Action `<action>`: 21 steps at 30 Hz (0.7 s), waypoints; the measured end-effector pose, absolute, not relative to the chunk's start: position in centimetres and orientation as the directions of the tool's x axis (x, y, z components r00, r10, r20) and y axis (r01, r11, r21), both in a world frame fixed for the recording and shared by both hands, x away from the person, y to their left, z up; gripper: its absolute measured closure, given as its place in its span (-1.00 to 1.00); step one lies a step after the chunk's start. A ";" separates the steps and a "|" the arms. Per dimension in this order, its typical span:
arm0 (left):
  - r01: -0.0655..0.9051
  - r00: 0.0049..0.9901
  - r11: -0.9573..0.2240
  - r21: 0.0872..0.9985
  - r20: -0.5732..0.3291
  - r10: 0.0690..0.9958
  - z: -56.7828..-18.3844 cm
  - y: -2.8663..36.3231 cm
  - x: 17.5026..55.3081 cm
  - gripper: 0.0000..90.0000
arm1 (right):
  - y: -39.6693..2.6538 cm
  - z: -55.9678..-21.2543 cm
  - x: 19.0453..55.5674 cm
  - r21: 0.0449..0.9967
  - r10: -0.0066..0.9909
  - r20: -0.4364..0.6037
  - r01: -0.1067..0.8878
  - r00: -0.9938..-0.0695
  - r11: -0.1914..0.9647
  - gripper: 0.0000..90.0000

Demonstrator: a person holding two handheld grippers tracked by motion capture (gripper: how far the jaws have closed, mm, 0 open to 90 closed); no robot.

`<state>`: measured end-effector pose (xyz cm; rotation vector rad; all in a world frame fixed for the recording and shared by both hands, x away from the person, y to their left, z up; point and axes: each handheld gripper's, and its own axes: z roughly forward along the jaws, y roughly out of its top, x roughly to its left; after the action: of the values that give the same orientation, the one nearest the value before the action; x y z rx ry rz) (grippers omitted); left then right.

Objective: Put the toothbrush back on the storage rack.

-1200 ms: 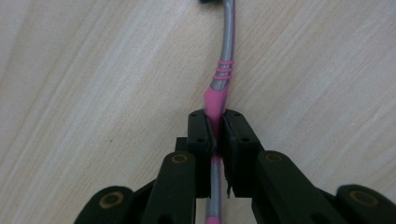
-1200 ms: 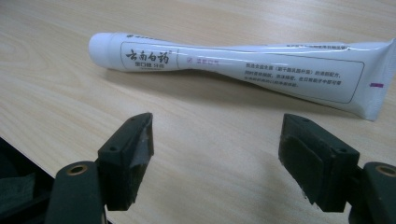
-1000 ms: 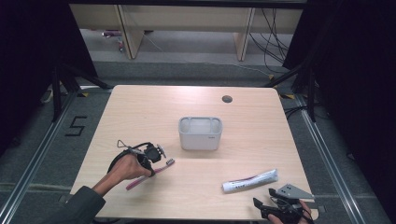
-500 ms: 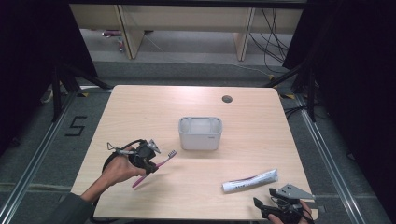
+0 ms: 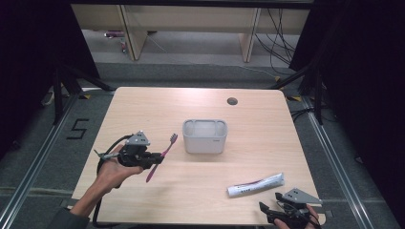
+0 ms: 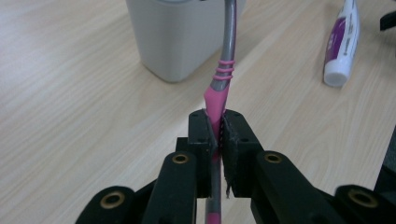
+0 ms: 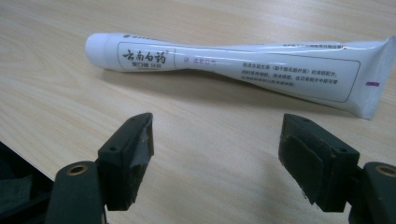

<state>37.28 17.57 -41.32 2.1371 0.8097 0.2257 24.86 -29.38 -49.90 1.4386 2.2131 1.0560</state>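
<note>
At the eight o'clock part of the bench (image 5: 200,191), high view: item one, left tool (image 5: 154,158), jaws clamped tight on a pink-and-grey toothbrush (image 5: 162,150). I hold it by the handle, clear of the wood, bristle end up and tilted toward two o'clock, which I judge suits dropping it head-up into the holder.

Item two, grey holder (image 5: 205,136), at bench centre, just off the brush head toward three o'clock, not touching it.

Item three, white toothpaste tube (image 5: 255,185), lying flat at five o'clock, cap toward the centre of the bench.

Item four, right tool (image 5: 269,213), at the five o'clock edge, jaws spread wide and empty, just short of the tube; I judge it is parked ready for that pick.

View notes: the left gripper view shows the pads (image 6: 233,140) pinching the brush's pink grip section, with the grey neck running up past the holder's wall; the high view gives the gap to the holder. The right gripper view gives the tube's printed label and the bare wood between the open jaws.
</note>
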 end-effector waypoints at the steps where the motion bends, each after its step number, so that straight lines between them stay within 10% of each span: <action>1: 0.460 0.783 -0.455 0.763 -0.106 0.613 -41.2 17.6 37.3 0.83 | -29.4 -49.9 24.9 0.716 0.879 0.139 0.660 -0.455 0.229 -0.40; 21: 0.405 0.769 -0.253 0.879 -0.177 0.614 -39.4 15.2 39.6 0.83 | -29.6 -50.0 25.1 0.726 0.872 0.102 0.636 -0.478 0.263 -0.40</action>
<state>39.58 15.24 -39.37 1.8842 0.7786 0.2432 25.08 -29.60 -49.99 1.3831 2.2206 1.0434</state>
